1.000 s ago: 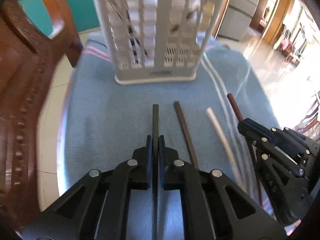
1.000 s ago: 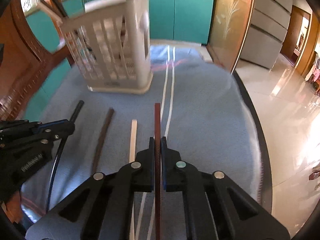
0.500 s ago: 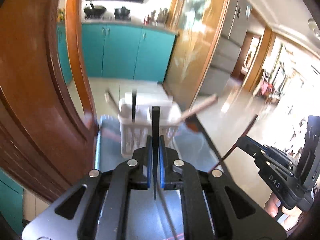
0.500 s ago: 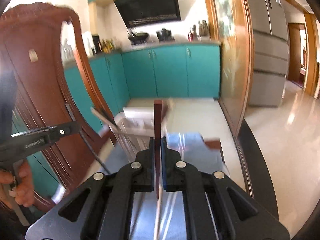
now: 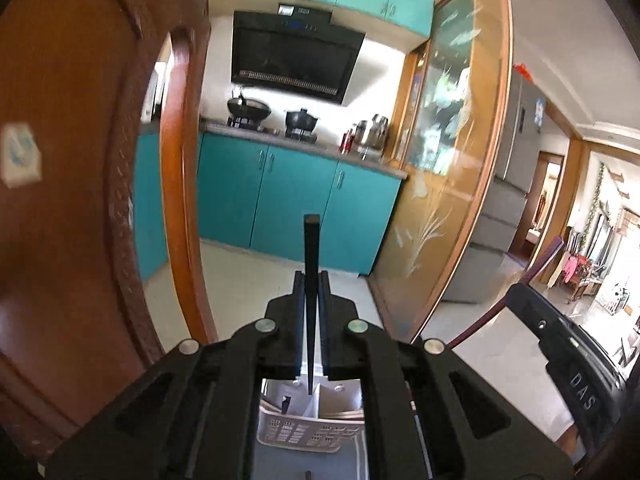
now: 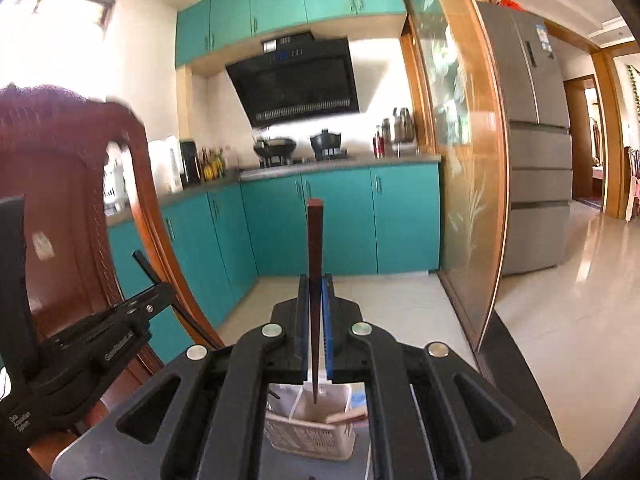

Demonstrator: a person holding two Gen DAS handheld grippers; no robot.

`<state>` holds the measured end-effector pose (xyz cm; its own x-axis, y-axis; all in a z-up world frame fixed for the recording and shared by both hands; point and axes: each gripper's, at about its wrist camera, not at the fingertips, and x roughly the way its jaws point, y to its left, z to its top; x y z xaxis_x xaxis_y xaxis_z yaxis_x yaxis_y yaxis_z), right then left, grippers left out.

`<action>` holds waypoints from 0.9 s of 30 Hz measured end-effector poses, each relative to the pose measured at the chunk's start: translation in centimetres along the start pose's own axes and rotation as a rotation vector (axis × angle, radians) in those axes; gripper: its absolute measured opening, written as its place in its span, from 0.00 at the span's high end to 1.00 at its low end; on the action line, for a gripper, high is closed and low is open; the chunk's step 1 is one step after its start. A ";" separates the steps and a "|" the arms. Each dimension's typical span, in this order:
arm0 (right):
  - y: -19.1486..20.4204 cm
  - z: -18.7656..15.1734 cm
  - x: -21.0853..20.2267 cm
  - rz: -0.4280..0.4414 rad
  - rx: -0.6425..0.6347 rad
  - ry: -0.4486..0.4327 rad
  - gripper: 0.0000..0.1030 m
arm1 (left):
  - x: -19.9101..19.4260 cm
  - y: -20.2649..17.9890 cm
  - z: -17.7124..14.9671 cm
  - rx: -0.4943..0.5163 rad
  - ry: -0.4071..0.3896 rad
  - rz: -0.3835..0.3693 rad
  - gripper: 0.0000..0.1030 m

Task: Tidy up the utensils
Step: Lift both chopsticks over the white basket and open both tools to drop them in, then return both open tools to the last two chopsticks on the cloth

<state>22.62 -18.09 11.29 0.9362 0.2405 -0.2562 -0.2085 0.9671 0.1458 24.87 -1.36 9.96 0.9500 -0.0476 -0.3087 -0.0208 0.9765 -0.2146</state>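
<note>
My left gripper point(image 5: 311, 292) is shut on a black chopstick point(image 5: 310, 248), held upright with its thin tip hanging just above the white slotted utensil basket point(image 5: 304, 432). My right gripper point(image 6: 316, 296) is shut on a reddish-brown chopstick point(image 6: 314, 248), also upright, its tip over the same basket point(image 6: 308, 436). The basket holds other sticks. Each gripper shows in the other's view: the right one point(image 5: 560, 344) at the right, the left one point(image 6: 120, 316) at the left. The table surface is mostly hidden behind the grippers.
A carved wooden chair back point(image 5: 80, 200) stands close on the left. Teal kitchen cabinets point(image 6: 320, 220), a stove with pots and a range hood are behind. A glass-panelled partition point(image 5: 448, 180) and a fridge point(image 6: 532, 140) are to the right.
Both grippers have lifted their chopsticks off the blue cloth, tilted them upright and moved over the basket. The basket has gone from far ahead to directly below the fingers.
</note>
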 end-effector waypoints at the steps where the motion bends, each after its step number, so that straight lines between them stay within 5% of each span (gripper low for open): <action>1: 0.0 -1.1 0.8 -0.001 -0.001 0.020 0.94 | 0.6 0.1 -0.5 0.001 0.014 0.012 0.93; 15: -0.3 -7.0 3.1 -0.018 -0.015 0.138 0.94 | 4.1 -0.3 -5.0 0.093 0.132 0.072 0.93; 27: -0.9 -9.5 -5.5 0.024 -0.027 0.034 0.75 | 1.5 0.2 -6.0 0.097 0.154 0.017 0.85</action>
<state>14.95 -19.52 3.54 0.9208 0.2654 -0.2857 -0.2383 0.9629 0.1263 24.44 -2.47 3.87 0.8906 -0.0552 -0.4514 0.0009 0.9928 -0.1197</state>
